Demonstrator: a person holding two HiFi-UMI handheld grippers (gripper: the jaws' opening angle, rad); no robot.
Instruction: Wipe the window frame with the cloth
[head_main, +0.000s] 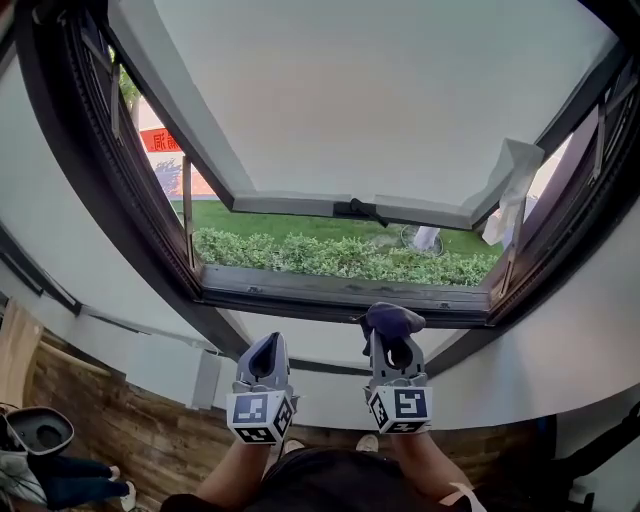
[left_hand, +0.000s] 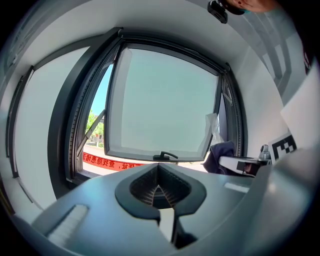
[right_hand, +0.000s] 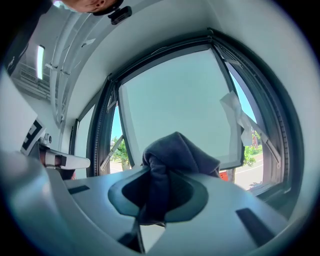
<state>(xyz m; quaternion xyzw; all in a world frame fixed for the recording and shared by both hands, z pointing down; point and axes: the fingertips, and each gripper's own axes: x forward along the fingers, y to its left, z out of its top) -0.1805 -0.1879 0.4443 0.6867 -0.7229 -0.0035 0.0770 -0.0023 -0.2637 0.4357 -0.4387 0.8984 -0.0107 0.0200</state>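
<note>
Head view: right gripper (head_main: 393, 340), jaws clamped on a bunched dark-blue cloth (head_main: 392, 320), shows just below the dark metal window frame (head_main: 340, 292); contact w/ frame can't be told. Soft fabric wad bulges over the jaw tips. Left gripper (head_main: 265, 345) alongside, jaws together, nothing btwn them. Frosted-pane sash (head_main: 380, 100) tilts outward, black handle (head_main: 360, 210) on its lower edge. Crumpled white sheet (head_main: 512, 185) hangs at the sash's rt corner. Green hedge (head_main: 340, 255) lies outside.
</note>
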